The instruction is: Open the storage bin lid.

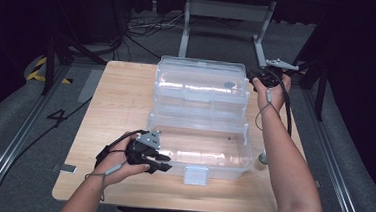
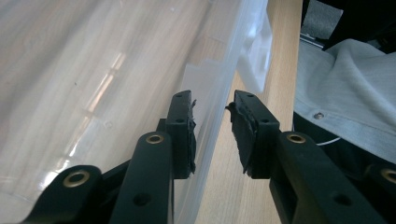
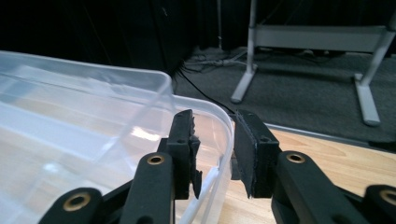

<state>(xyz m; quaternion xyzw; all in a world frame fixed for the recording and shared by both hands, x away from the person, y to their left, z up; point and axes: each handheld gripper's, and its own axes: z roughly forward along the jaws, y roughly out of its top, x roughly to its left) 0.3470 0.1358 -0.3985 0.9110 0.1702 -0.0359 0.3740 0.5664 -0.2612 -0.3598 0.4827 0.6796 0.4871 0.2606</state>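
Nearest, at the front left corner of the clear plastic box [image 1: 198,147]: left claw [image 1: 159,163] released, jaws apart astride the front wall, pads [image 2: 187,126] not pressing on it in the left gripper view. Just beside, on the front face, a white latch [image 1: 195,175] hanging down unfastened. Box resting in the middle of the wooden surface [image 1: 115,111], wide open, its lid [image 1: 200,84] thrown back and lying behind the base. Farther, at the right rear corner of the lid: right claw [image 1: 258,81] released too, jaws standing either side of the curved rim, a gap visible between pads [image 3: 184,140] and plastic in the right gripper view. Probably a moment of letting go after opening, or of getting ready to grasp again. Risks from here: if lifting away at an angle, a pad may catch the thin rim and drag the light box across the surface, or tip the lid forward. If closing again off-centre, the smooth wall may slip out. Beyond, grey floor [image 1: 221,38] with cables and a metal frame, no concern.
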